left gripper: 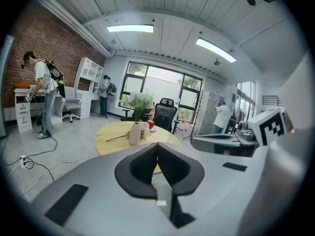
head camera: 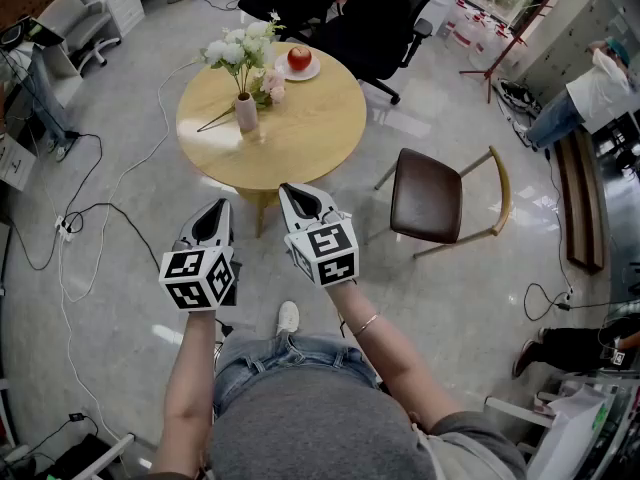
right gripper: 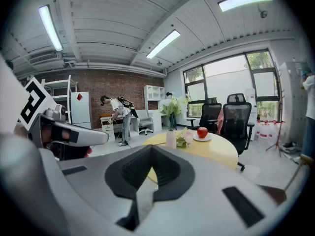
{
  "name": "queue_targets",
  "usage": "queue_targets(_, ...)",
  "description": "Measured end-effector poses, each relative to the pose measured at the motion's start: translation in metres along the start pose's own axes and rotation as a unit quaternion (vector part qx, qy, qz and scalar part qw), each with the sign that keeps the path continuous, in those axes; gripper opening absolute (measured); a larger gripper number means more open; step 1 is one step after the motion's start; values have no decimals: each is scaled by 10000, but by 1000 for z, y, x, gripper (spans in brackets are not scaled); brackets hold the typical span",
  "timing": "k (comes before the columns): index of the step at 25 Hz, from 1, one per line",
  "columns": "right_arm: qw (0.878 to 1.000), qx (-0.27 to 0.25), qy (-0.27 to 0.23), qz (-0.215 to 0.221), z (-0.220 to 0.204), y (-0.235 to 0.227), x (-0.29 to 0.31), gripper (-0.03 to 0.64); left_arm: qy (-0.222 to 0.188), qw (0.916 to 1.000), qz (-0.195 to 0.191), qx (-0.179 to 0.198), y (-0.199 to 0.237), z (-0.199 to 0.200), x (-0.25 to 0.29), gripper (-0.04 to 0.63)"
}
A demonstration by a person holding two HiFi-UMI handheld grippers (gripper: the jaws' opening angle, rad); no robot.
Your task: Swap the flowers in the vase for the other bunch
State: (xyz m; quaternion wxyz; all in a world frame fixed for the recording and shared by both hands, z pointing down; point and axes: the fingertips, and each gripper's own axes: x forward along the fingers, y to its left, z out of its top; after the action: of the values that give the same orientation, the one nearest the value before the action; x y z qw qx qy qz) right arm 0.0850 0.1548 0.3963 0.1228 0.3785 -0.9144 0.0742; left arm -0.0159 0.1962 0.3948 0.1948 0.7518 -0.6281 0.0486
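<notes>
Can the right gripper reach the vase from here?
Likely not yet: the right gripper, shut, is short of the round table; the vase stands well in. Nothing blocks the way.

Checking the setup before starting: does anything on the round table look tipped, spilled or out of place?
Nothing stands out. The vase stands upright on the table holding white flowers; the pink bunch lies flat beside it, and the apple sits on its plate. No spill shows.

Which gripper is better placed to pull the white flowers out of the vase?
Left, narrowly. Both grippers hang short of the table with jaws shut, but the vase stands on the table's left side, more in line with the left gripper; the pink bunch beside it lies toward the right gripper.
</notes>
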Motion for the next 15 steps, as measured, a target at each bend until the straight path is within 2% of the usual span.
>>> queue_targets(6,9999,-29,-23,129,2,0,4,9,-24,10000,57,-1,-1,1,6,18)
queue_targets(15,9993,234,-102,262,-3,-5,6,11,19,9999,162,0,5,0,13,18)
